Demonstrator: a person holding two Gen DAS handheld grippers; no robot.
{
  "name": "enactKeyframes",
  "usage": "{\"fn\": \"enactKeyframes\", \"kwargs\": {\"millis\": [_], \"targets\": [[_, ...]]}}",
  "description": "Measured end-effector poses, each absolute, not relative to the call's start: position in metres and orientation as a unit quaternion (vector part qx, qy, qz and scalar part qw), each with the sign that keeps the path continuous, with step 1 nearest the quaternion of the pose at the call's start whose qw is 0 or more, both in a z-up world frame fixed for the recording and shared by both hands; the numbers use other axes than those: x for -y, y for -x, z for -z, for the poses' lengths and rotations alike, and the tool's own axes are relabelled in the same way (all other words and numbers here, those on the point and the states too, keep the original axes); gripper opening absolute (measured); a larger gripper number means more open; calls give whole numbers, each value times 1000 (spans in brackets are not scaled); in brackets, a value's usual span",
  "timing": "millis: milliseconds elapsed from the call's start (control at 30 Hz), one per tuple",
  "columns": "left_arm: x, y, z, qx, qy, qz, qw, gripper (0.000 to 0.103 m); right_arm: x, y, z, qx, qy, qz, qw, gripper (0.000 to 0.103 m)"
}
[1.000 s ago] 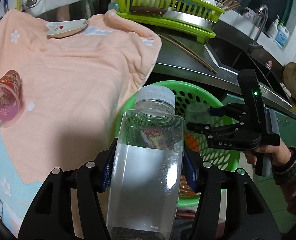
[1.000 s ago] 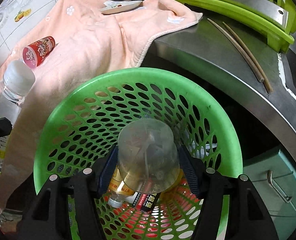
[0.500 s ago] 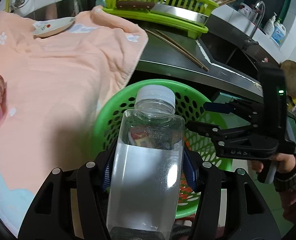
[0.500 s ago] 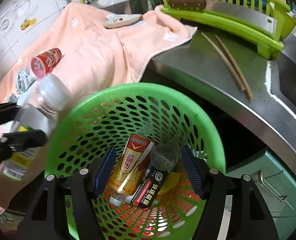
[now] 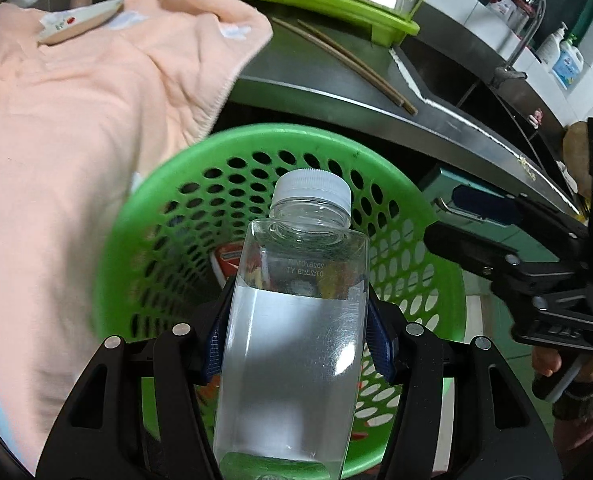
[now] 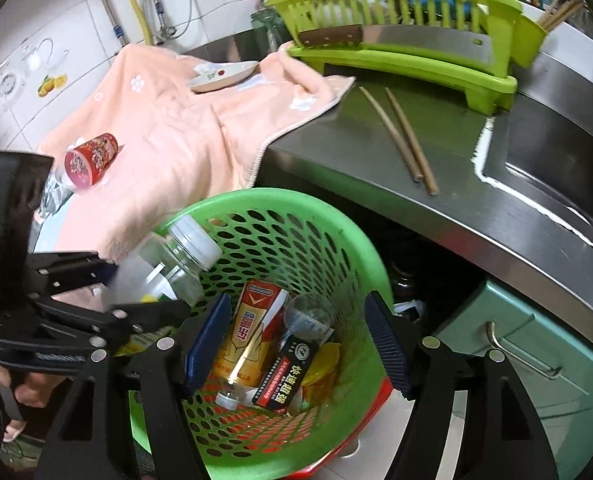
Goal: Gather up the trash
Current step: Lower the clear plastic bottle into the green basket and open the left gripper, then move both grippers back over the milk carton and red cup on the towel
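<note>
The right gripper point(image 6: 296, 340), jaws opening with nothing between them, has dropped its clear cup point(image 6: 310, 316) into the green basket point(image 6: 280, 200) at lower centre, so that item is collected. The left gripper point(image 5: 296, 340) is clenched on the water bottle point(image 5: 296, 320), now over the basket rim where a second ago it hung beside the pink towel point(image 5: 76, 140); dropping it appears to be next.
</note>
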State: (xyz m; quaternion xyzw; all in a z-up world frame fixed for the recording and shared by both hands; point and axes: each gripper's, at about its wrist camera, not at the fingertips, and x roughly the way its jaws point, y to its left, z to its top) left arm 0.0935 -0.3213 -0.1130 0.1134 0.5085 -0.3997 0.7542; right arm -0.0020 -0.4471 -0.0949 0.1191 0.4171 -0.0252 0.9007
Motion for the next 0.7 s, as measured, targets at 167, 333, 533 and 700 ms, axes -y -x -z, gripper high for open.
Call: {"fn": "enactKeyframes", "kwargs": {"millis": [167,333,533,700], "targets": [[338,-86,123,-511,-119,407,748,57,455,8,96,-412,-130,30,901,67],[351,-82,130,-517,-116,417,738,57,459,14,96,-408,-137,33,902,67],[357,-79,137,-521,-110,425,732,64,465,20,94,-401,-145,37,904,67],[349,-76,128,-507,-103,434,737,65,466,23,92,-398,-148,38,905,67]]}}
